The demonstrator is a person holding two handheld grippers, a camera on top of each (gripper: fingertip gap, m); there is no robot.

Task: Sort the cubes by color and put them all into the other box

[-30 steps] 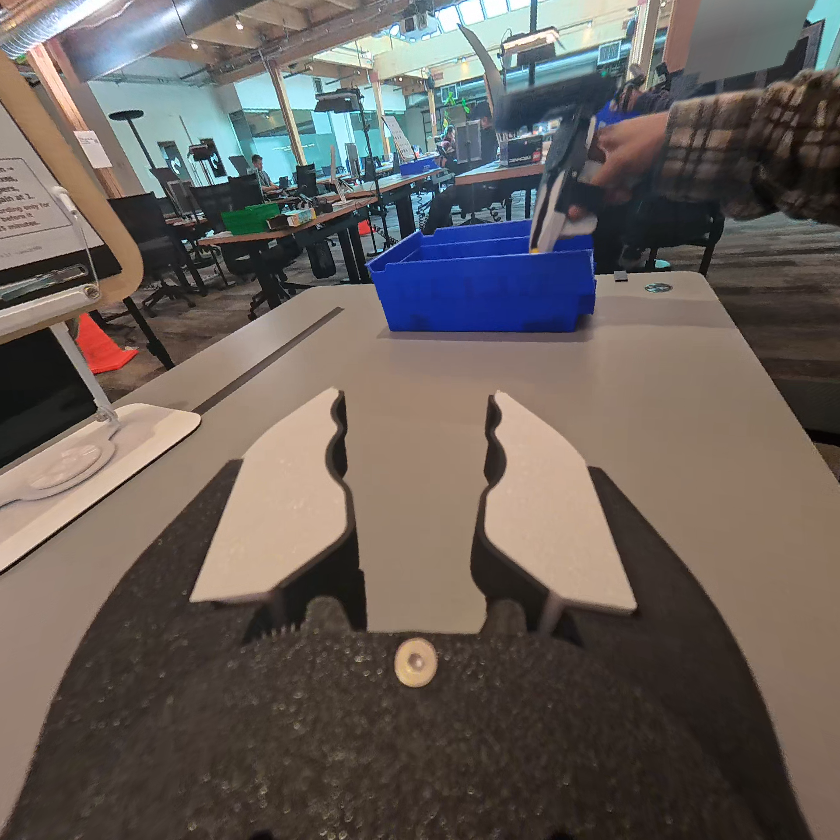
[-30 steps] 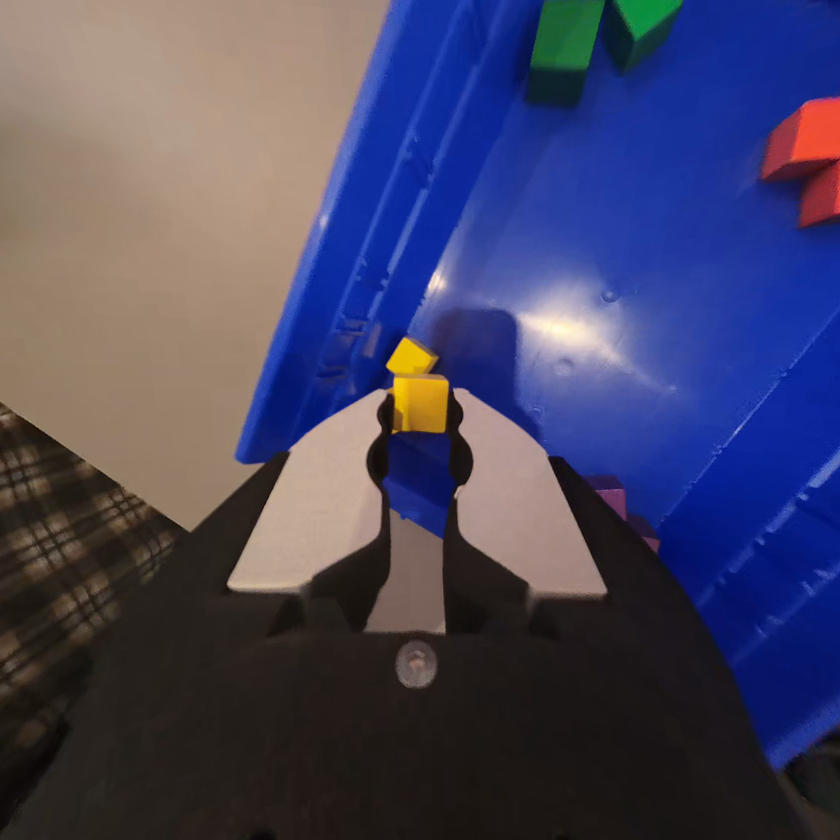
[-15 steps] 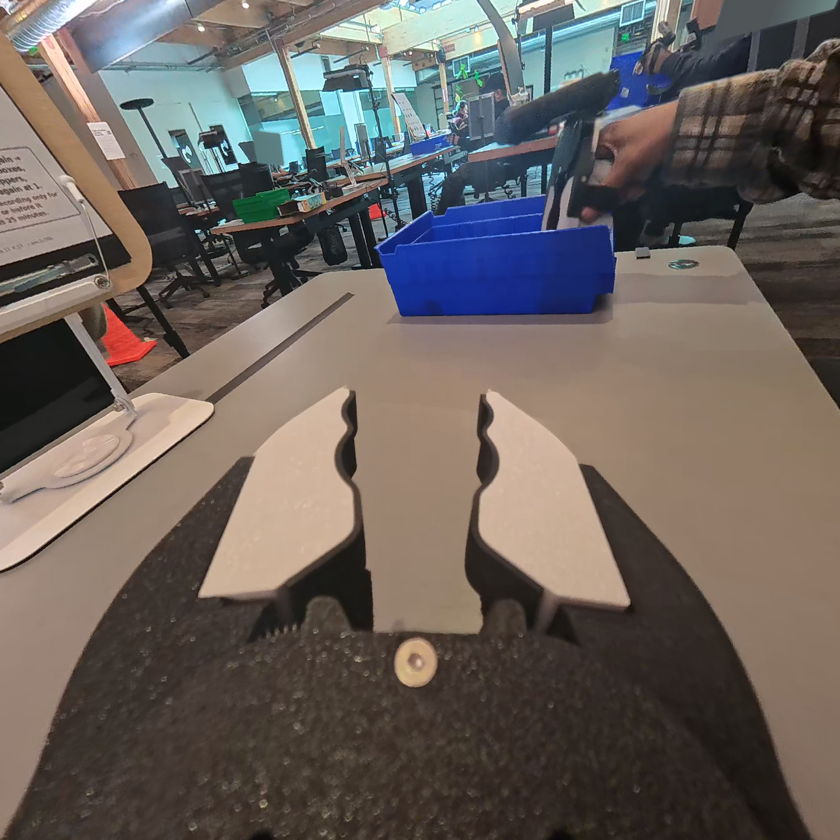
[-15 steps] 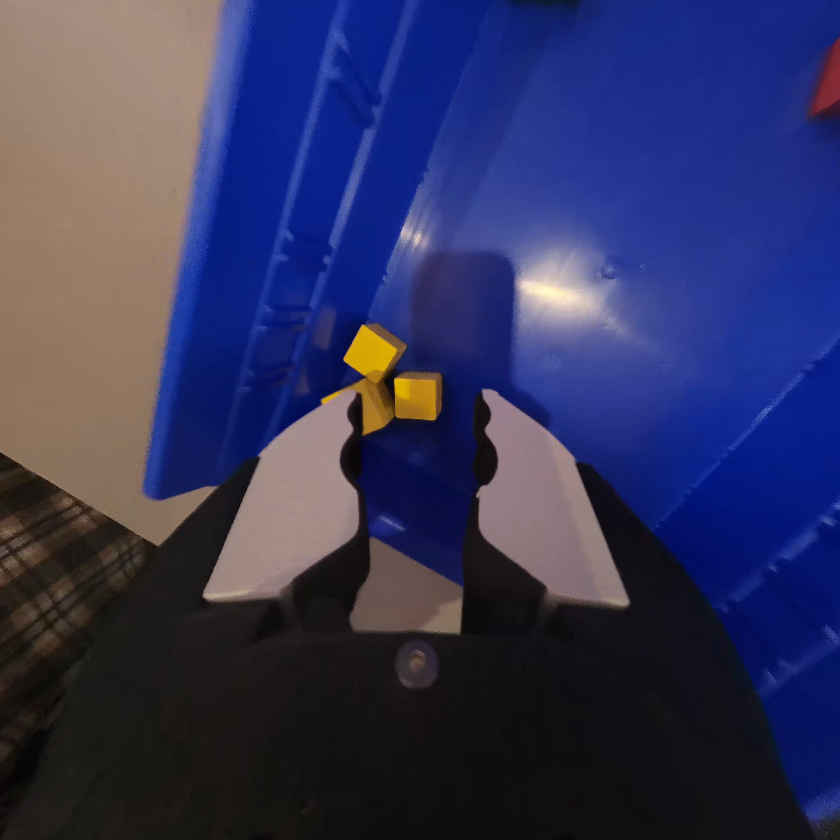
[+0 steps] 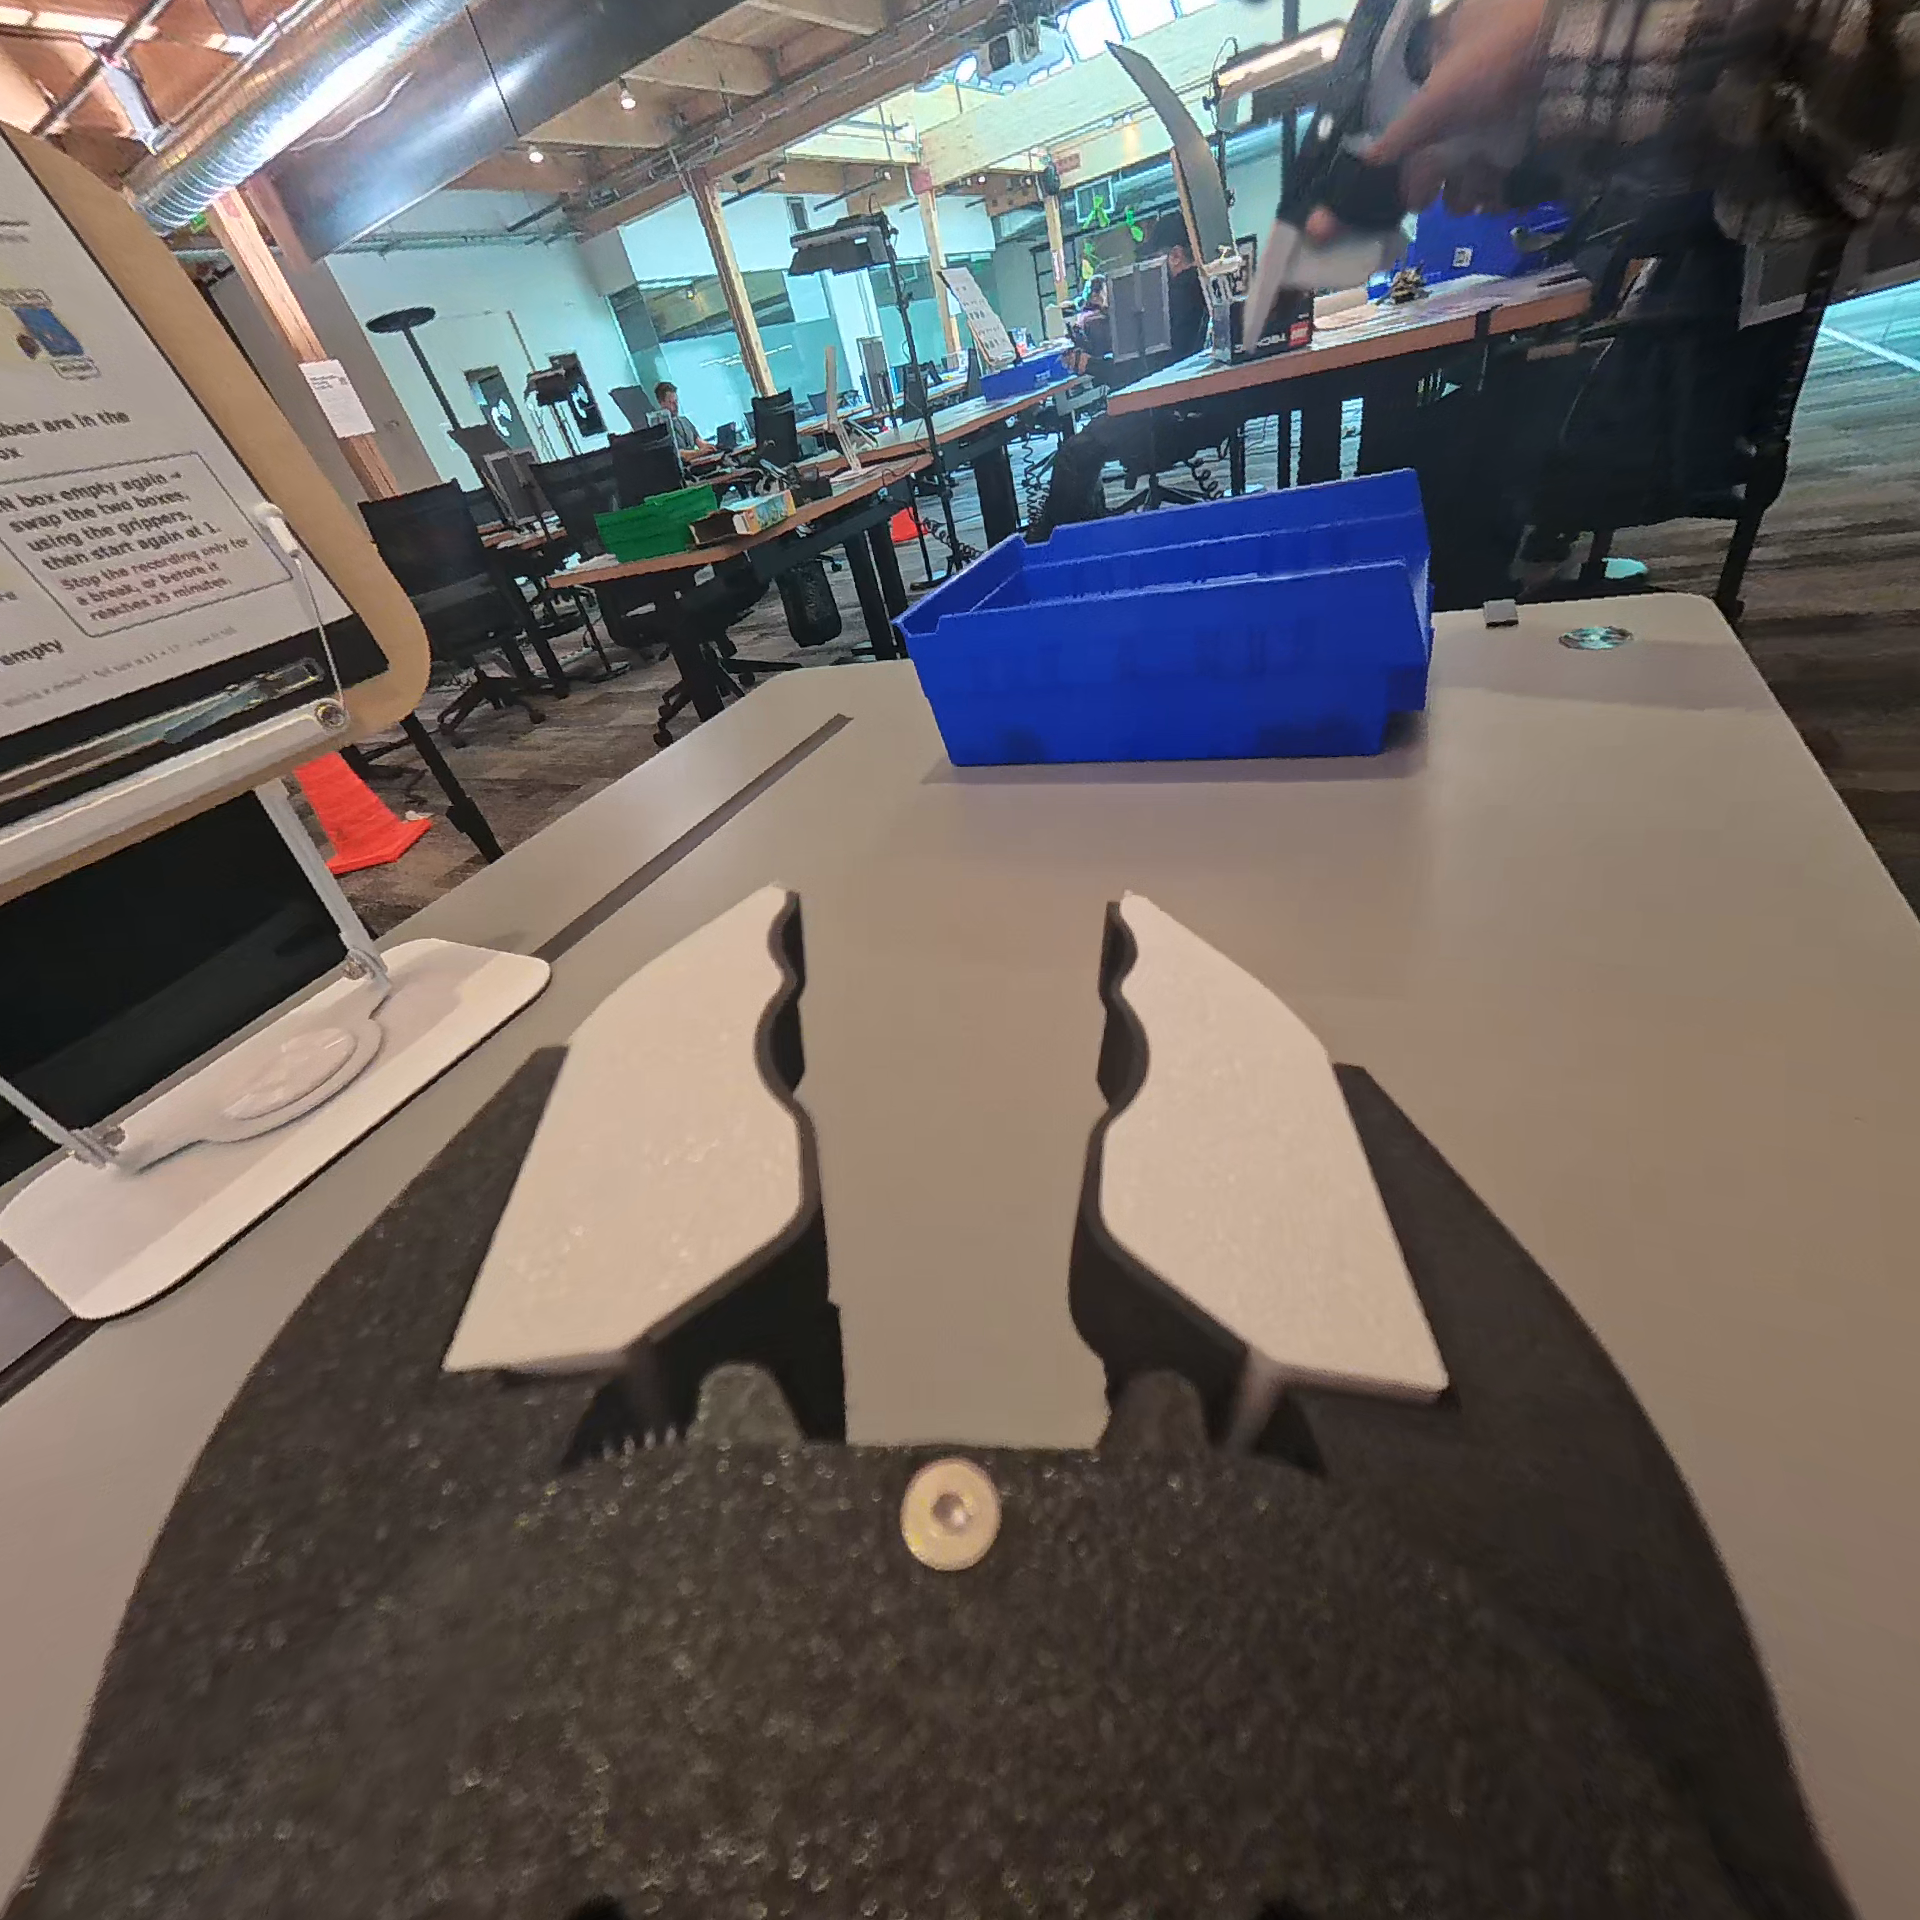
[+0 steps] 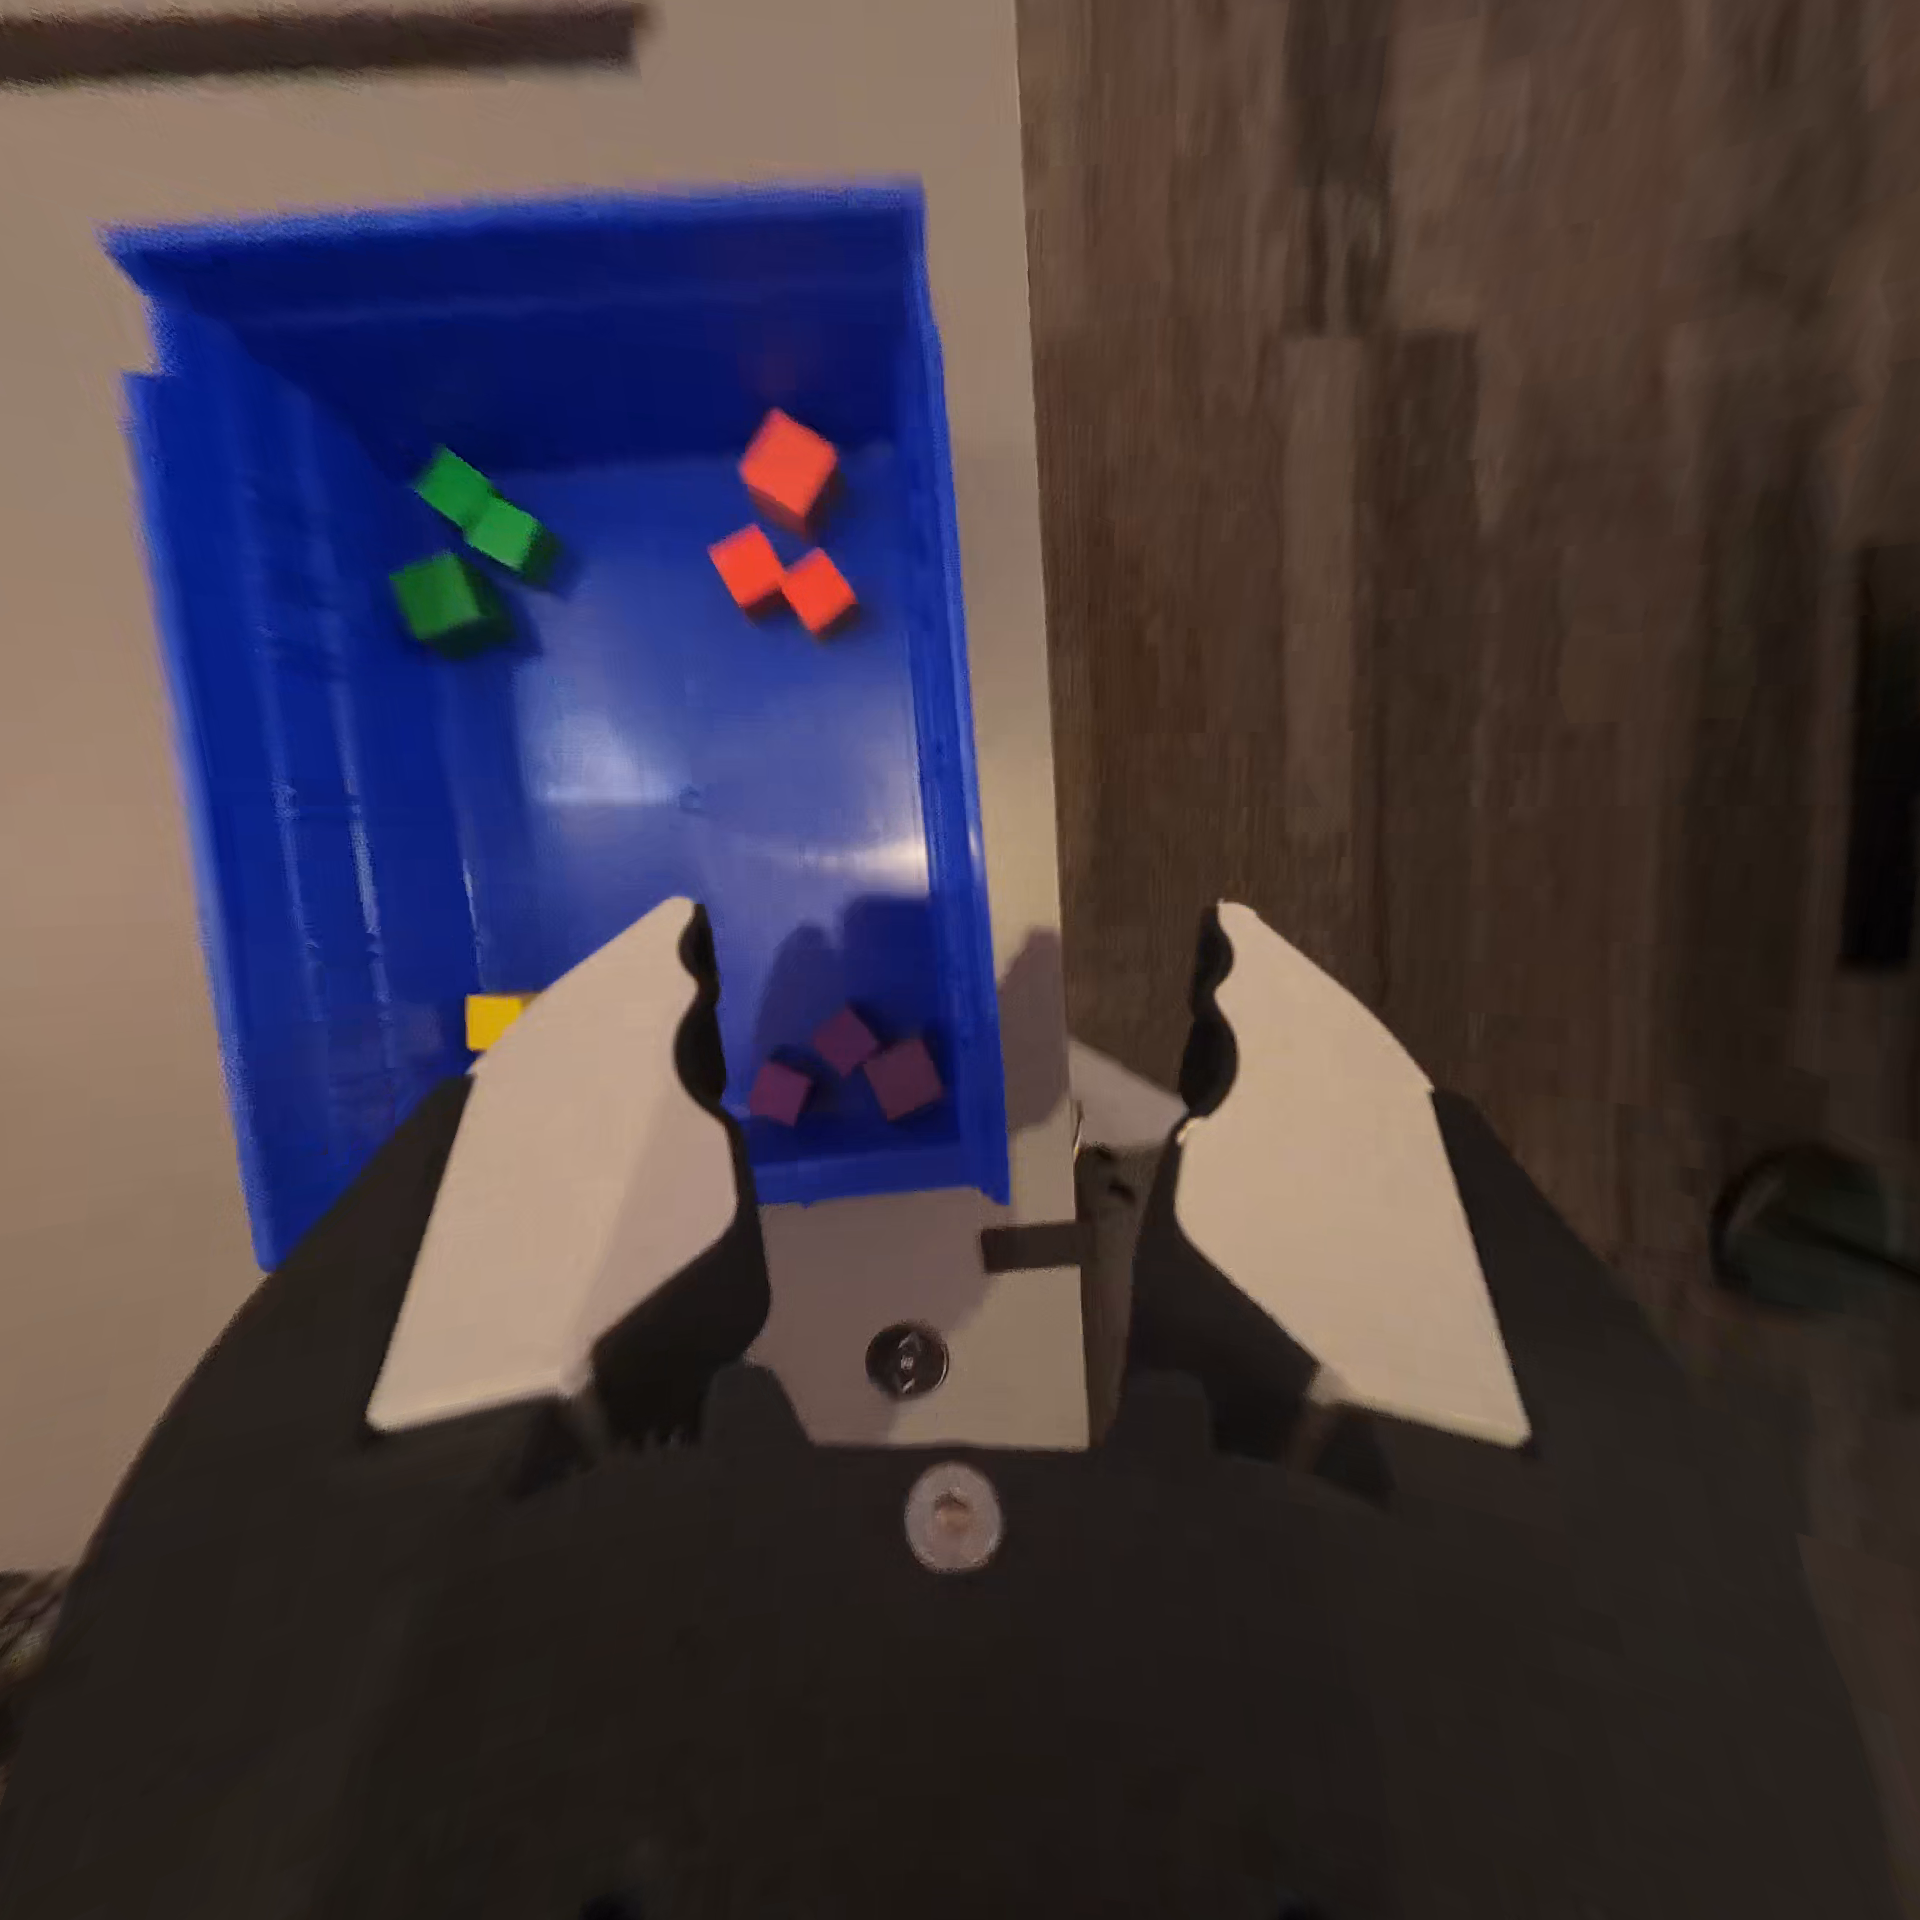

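While the right gripper (image 6: pixel 951 1023) hangs up above the blue box (image 6: pixel 940 727) with its jaws spread wide and nothing between them, you can look straight down into the sorted stuff: three green cubes (image 6: pixel 468 551) clustered at the far left of the floor, three red cubes (image 6: pixel 784 525) at the far right, three purple cubes (image 6: pixel 847 1070) tucked into the near right corner, and just a sliver of a yellow cube (image 6: pixel 494 1020) poking out at the near left, mostly hidden behind the gripper's left finger, so I can't tell how many yellows are there. So the box sits below and slightly left of the right gripper, long axis running away from the camera, right beside the edge of the grey table (image 6: pixel 62 727). From the left wrist view the left gripper (image 5: pixel 951 940) is parked low over the table, jaws open a moderate amount and empty, well apart from the box (image 5: pixel 1164 665) which sits ahead of it near the far right corner. The hand (image 5: pixel 1455 114) carrying the right gripper is blurry above that box, so it's clearly the nearer one. My guess is the sorting is basically done, four colour groups each in its own corner, but I can't see into a second box from here so can't confirm nothing's left
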